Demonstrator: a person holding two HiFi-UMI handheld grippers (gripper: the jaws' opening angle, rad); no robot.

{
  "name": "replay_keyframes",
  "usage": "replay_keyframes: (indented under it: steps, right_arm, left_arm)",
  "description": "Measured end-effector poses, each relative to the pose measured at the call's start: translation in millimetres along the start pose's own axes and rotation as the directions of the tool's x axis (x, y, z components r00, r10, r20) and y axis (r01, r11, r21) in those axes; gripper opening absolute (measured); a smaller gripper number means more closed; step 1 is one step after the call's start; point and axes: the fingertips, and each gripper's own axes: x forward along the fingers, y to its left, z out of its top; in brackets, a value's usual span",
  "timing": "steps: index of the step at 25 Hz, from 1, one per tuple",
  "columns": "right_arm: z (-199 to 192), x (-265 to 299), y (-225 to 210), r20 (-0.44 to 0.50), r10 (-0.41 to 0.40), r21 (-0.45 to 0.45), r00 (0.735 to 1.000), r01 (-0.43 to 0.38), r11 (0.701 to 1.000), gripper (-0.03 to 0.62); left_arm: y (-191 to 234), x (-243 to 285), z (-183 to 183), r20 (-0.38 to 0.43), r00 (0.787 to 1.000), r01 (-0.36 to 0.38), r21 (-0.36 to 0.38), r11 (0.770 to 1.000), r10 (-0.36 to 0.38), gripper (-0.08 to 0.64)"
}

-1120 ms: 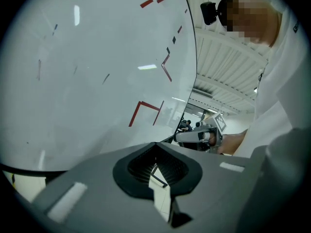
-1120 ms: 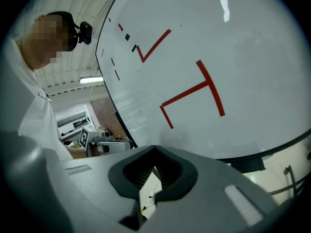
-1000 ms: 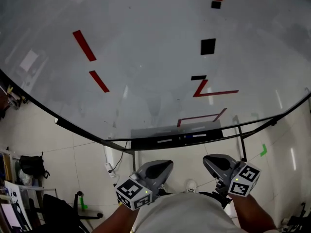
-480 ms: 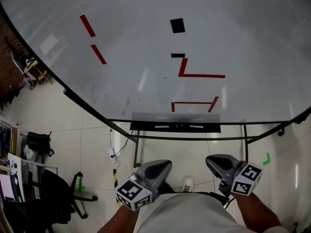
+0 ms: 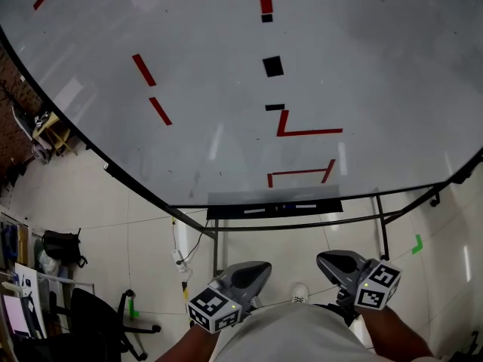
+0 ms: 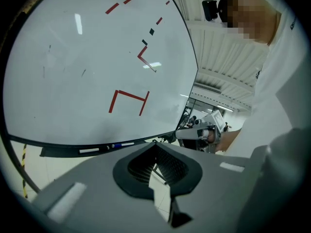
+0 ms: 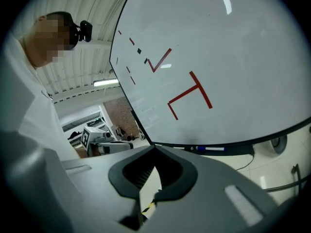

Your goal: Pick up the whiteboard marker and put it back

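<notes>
Evidently nothing's begun yet: the whiteboard marker [image 7: 211, 148] lies in its tray [image 5: 226, 213], left claw [image 6: 155, 143] and right claw [image 7: 154, 148] both pinched together, empty, well away.

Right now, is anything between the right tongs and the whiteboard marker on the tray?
Nothing visible is. The right tongs are shut and empty, low by the person's body, and only open air lies between them and the whiteboard marker on the tray under the whiteboard.

No words, brands or numbers are legible anywhere; the whiteboard [image 5: 226, 89] bears only red strokes and black squares.
</notes>
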Motion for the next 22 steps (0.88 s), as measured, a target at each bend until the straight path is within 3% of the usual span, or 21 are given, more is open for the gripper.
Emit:
replay_keyframes:
  steps: [22]
  right_arm:
    - [-11,25,23,0.000,-0.092,-0.026,0.996,0.092,0.995,0.001]
  left_arm:
    - [20,-28,-1,-0.007,0.997,0.079,0.003,0.997,-0.079,0.017]
